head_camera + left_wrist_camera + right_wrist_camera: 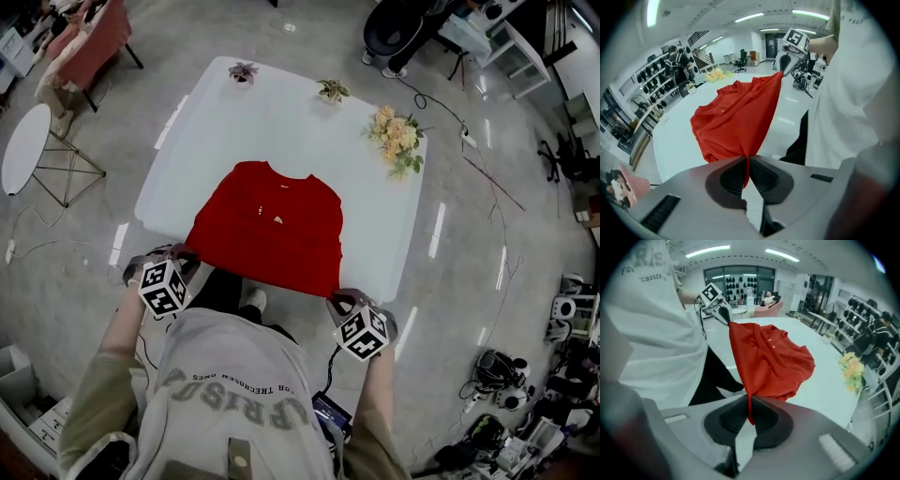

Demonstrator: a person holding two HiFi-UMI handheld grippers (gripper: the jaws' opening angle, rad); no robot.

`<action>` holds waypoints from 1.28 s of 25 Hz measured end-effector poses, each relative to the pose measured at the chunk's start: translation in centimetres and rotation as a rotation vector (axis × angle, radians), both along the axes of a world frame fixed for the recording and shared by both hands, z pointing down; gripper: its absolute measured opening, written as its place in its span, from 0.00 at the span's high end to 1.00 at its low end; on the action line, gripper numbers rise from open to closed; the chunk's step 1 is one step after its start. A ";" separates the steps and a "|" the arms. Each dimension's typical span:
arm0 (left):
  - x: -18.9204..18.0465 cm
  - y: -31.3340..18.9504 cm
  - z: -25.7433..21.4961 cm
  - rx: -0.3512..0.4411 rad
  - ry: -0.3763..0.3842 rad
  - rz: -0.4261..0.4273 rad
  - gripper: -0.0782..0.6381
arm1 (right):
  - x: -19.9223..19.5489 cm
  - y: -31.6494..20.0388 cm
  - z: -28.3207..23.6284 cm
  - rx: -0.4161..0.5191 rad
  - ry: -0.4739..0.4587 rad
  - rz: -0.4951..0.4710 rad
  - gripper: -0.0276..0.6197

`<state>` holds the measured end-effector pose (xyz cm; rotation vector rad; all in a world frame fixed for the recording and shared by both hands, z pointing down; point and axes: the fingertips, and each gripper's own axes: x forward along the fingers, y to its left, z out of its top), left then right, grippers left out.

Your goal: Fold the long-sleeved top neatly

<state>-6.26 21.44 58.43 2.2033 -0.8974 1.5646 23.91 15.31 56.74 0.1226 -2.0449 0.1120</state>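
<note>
top [267, 230]: soft, light, prob. limp; hold at hem corners.
L hand-held gripper [749, 165]: clenched on hem.
R hand-held gripper [750, 408]: same, other corner.

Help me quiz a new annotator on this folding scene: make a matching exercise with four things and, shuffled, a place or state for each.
Things:
1. red top
2. left tongs
3. yellow flowers
4. round side table

Places or states:
A. on the floor, left of the white table in the head view
B. shut on the garment's near left corner
C. lying on the big table, collar away from the person
D. at the tabletop's far right corner

Pairs: 1-C, 2-B, 3-D, 4-A.
</note>
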 end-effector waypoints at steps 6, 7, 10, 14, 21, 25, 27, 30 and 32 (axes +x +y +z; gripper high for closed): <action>0.6 -0.1 -3.0 0.020 0.039 -0.014 0.86 | 0.4 -1.1 -3.0 -0.067 -0.061 0.013 0.93; 0.3 -1.4 -4.1 0.047 0.033 -0.014 0.86 | 0.1 -2.4 -4.3 -0.056 -0.084 0.021 0.93; -0.9 -6.2 -7.5 0.141 0.014 0.000 0.86 | -0.9 -7.1 -8.1 -0.012 -0.136 0.034 0.93; -2.8 -13.5 -9.4 0.227 -0.005 0.005 0.86 | -1.9 -14.2 -9.5 0.023 -0.128 0.062 0.93; -5.5 -23.5 -5.0 0.153 -0.018 -0.031 0.85 | -4.5 -24.2 -5.0 -0.037 -0.008 0.161 0.93; -7.2 -26.9 -1.3 0.078 0.037 -0.174 0.84 | -6.1 -28.6 -1.6 -0.025 0.026 0.276 0.93; -8.1 -28.6 -0.7 0.072 0.132 -0.311 0.78 | -6.4 -30.2 -0.4 0.011 0.040 0.336 0.92; -11.0 -30.2 -0.9 0.086 0.242 -0.519 0.71 | -6.1 -31.5 0.5 0.088 0.044 0.408 0.84; -13.5 -30.4 -1.7 0.131 0.248 -0.619 0.69 | -5.5 -32.2 -0.1 0.128 0.006 0.468 0.68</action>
